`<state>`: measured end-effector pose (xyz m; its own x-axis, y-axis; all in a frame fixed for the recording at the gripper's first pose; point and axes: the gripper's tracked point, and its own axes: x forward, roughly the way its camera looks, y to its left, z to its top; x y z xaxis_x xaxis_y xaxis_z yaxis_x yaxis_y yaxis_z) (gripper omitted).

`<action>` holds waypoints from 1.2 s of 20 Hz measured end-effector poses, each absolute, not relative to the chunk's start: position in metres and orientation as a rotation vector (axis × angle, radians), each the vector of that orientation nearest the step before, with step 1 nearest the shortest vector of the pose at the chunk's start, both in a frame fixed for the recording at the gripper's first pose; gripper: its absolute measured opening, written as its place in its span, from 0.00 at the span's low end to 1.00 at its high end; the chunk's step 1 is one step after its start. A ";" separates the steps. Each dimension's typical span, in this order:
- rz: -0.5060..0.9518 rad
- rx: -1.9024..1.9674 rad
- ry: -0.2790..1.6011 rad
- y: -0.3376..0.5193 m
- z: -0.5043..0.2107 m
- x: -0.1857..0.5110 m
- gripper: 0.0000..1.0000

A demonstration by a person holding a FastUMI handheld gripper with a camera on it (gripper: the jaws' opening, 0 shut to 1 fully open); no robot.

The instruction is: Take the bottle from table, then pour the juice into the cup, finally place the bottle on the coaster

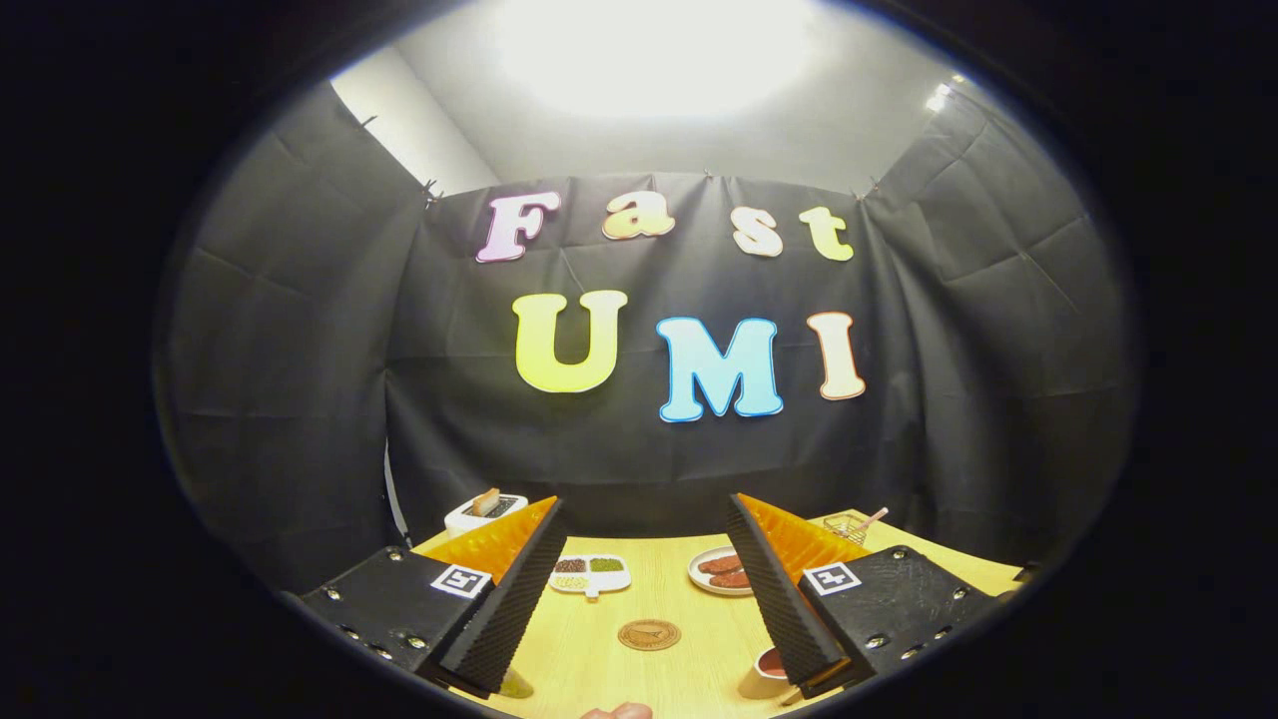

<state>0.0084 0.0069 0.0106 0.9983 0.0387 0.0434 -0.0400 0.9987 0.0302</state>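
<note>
Above the table, your gripper rides spread and empty; the coaster lies between its fingers, the cup beside the right finger, the bottle probably the greenish thing under the left—tilt down and confirm it first.

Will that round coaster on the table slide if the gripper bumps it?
Probably, yes. The coaster looks thin and flat, lying loose on the smooth wooden table, so a sideways nudge would likely slide it. It shouldn't roll or tip, since it lies flat. The gripper is open, fingers spread wide either side, with the coaster between them.
</note>
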 end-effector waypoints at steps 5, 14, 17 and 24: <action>0.047 0.010 -0.058 0.012 0.009 0.013 0.98; 0.081 0.013 -0.092 0.046 -0.010 0.021 0.98; 0.101 -0.034 -0.078 0.067 -0.024 0.020 0.98; 0.169 -0.041 -0.049 0.128 -0.057 0.014 0.98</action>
